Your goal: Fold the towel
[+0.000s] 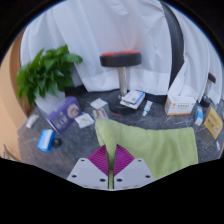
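Behind the gray table (120, 118) hangs a white curtain (100, 25), with a plant (45, 70) and a stool (122, 62) far beyond the fingers. The gripper (110, 160) is closed on the near edge of the green towel (150, 145), which spreads ahead and rightward.

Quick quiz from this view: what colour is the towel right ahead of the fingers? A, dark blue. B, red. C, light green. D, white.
C: the towel lying just beyond the fingers is light green, spread on the dark table; the fingers look closed together at its near edge.
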A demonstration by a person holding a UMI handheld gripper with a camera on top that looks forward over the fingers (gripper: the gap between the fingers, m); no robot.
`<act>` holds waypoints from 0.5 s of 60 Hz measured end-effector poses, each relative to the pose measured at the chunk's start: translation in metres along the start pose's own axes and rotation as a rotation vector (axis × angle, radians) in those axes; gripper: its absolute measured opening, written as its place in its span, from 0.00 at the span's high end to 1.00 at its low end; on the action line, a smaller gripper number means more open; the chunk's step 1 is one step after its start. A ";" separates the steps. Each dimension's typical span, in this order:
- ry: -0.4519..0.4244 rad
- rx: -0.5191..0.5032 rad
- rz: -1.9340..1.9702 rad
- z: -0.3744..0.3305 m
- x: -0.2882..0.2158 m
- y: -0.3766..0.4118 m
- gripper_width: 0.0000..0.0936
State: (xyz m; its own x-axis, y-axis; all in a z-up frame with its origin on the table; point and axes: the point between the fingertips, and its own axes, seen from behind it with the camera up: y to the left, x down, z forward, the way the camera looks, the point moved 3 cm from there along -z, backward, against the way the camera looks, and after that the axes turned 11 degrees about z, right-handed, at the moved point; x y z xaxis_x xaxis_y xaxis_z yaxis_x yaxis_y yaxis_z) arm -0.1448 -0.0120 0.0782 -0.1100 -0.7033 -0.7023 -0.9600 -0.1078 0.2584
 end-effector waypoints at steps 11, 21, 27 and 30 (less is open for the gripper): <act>-0.115 -0.173 0.194 -0.060 -0.071 0.009 0.95; -0.097 -0.015 0.231 -0.030 -0.063 -0.086 0.93; -0.054 0.096 0.205 -0.011 -0.036 -0.142 0.72; -0.036 0.169 0.180 -0.009 -0.026 -0.167 0.51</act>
State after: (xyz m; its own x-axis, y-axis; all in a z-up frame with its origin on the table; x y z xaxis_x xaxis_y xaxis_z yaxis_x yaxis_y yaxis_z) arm 0.0205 0.0178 0.0600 -0.2898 -0.6745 -0.6790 -0.9531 0.1383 0.2694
